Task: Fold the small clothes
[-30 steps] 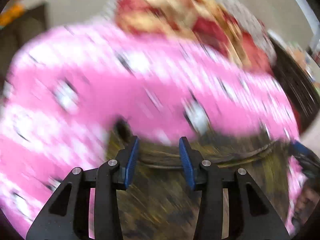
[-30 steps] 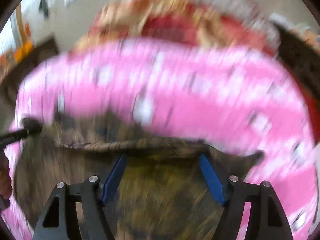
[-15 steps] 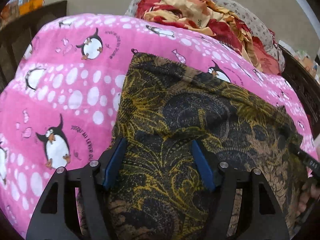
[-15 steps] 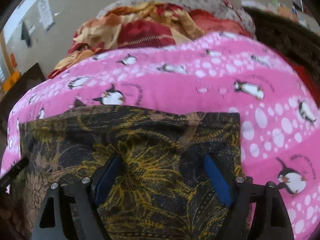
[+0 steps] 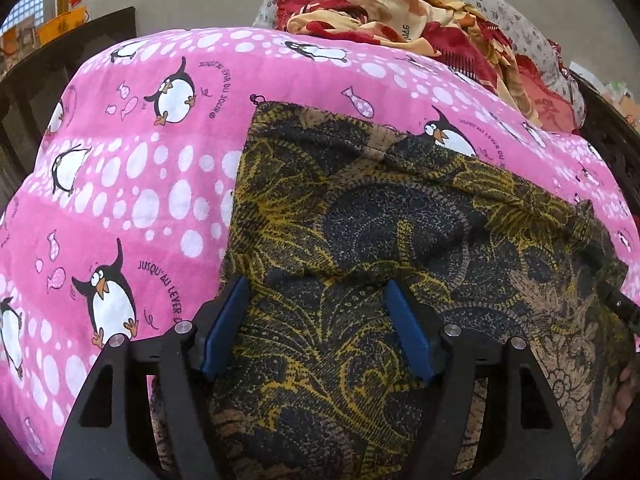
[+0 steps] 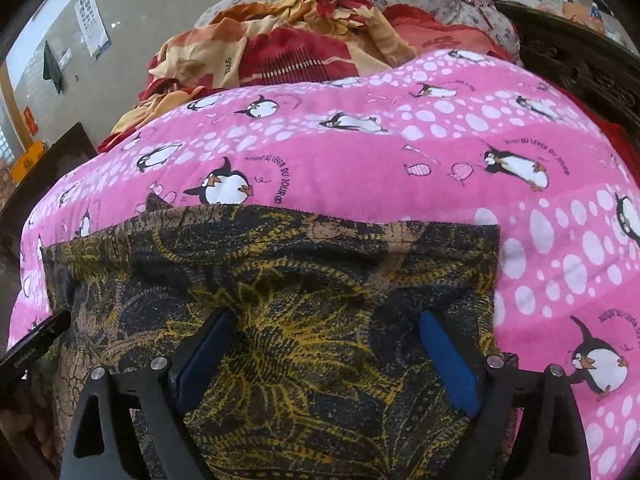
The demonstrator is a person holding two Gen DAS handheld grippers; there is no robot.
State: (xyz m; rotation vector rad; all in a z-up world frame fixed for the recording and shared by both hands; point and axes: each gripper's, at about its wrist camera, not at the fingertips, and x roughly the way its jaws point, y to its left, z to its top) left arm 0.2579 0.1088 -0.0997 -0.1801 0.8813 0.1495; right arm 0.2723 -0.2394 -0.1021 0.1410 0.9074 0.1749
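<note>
Left wrist view: the left hand-held gripper (image 5: 316,328) hangs released, fingers spread wide over the dark yellow-patterned garment (image 5: 360,248), gripping nothing. The garment's near part is cut off behind the gripper frame; its right side blurs toward the picture's rim. It lies on the pink penguin blanket (image 5: 120,184), straight far hem running left to right, bare blanket beyond its left edge.

Right wrist view: the right hand-held gripper (image 6: 324,356) is likewise spread apart above the garment (image 6: 280,272), empty. The far hem lies crosswise; the near part is hidden. Open blanket (image 6: 440,160) lies right and beyond, up to a red-orange bedding heap (image 6: 280,52).
</note>
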